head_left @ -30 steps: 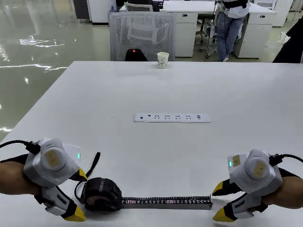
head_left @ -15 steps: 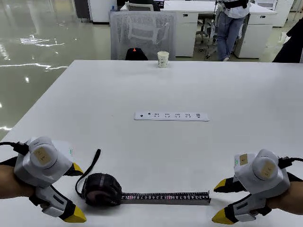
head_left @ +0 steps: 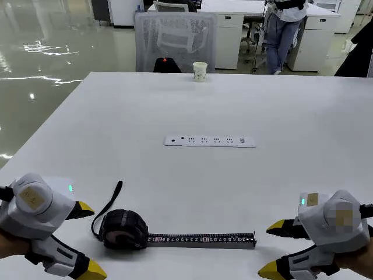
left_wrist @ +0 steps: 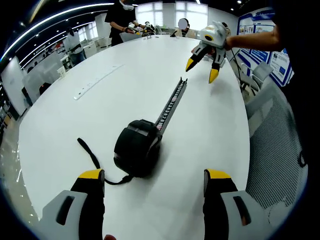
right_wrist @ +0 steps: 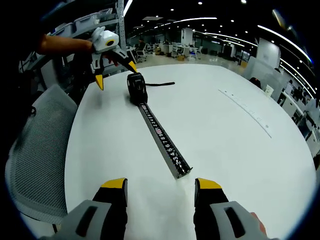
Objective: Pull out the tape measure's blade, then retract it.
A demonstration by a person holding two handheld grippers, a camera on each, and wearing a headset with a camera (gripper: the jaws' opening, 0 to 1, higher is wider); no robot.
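Observation:
A black tape measure (head_left: 123, 229) lies on the white table (head_left: 233, 99) near its front edge, wrist strap trailing to the left. Its blade (head_left: 201, 238) is pulled out flat to the right and ends at a hook (head_left: 254, 240). My left gripper (head_left: 86, 238) stands open just left of the case, apart from it. In the left gripper view the case (left_wrist: 137, 146) sits ahead between the yellow-tipped fingers (left_wrist: 92, 176). My right gripper (head_left: 273, 248) is open to the right of the blade's end, not touching it. The blade's end (right_wrist: 182, 170) lies just ahead in the right gripper view.
A white power strip (head_left: 210, 140) lies mid-table. A paper cup (head_left: 200, 71) stands at the far edge, with a mesh chair (head_left: 175, 41) behind it. A person (head_left: 284, 26) stands beyond the desks at the back.
Both grippers have drawn back outward from the tape measure; the left one moved left away from the case, the right one right and back from the blade's end. The extended blade stays put.

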